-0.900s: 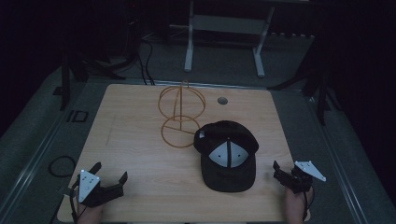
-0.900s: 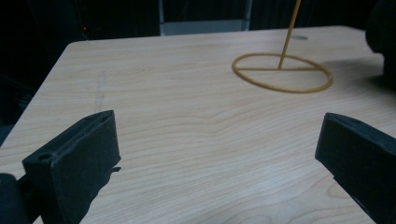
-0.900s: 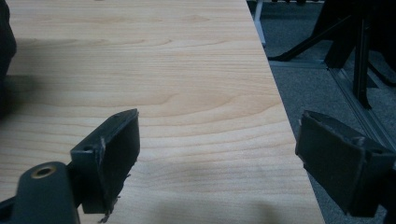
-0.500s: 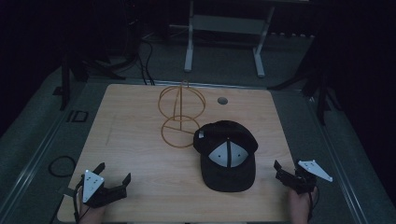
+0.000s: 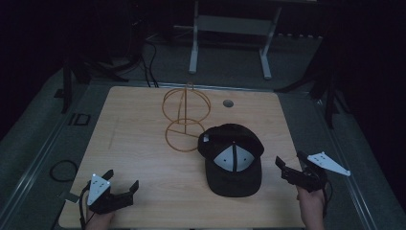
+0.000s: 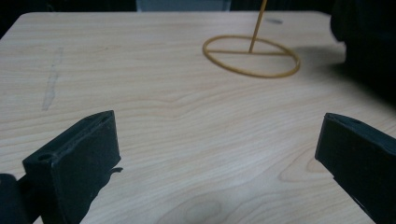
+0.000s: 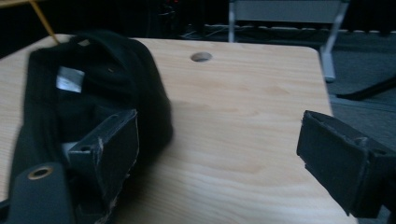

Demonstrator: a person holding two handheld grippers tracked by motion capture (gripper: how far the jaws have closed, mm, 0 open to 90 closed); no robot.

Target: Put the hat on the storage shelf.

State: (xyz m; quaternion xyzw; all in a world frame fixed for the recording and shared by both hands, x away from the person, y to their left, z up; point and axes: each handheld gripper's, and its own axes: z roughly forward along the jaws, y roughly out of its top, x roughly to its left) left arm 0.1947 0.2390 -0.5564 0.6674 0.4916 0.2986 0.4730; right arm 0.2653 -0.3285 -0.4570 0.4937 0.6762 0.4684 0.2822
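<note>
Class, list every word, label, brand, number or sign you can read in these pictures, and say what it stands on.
No text can be read in any view.
Small pale tag inside the black cap: any print on it is too blurred to read.
White front panels of the cap: no logo or lettering can be made out.
Wire stand, wooden table, left gripper and right gripper: no markings visible.

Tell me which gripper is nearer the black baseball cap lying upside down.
Right. The right gripper sits just off the black baseball cap, at its right side, jaws open. The left gripper is well away at the near left corner of the wooden table.
</note>
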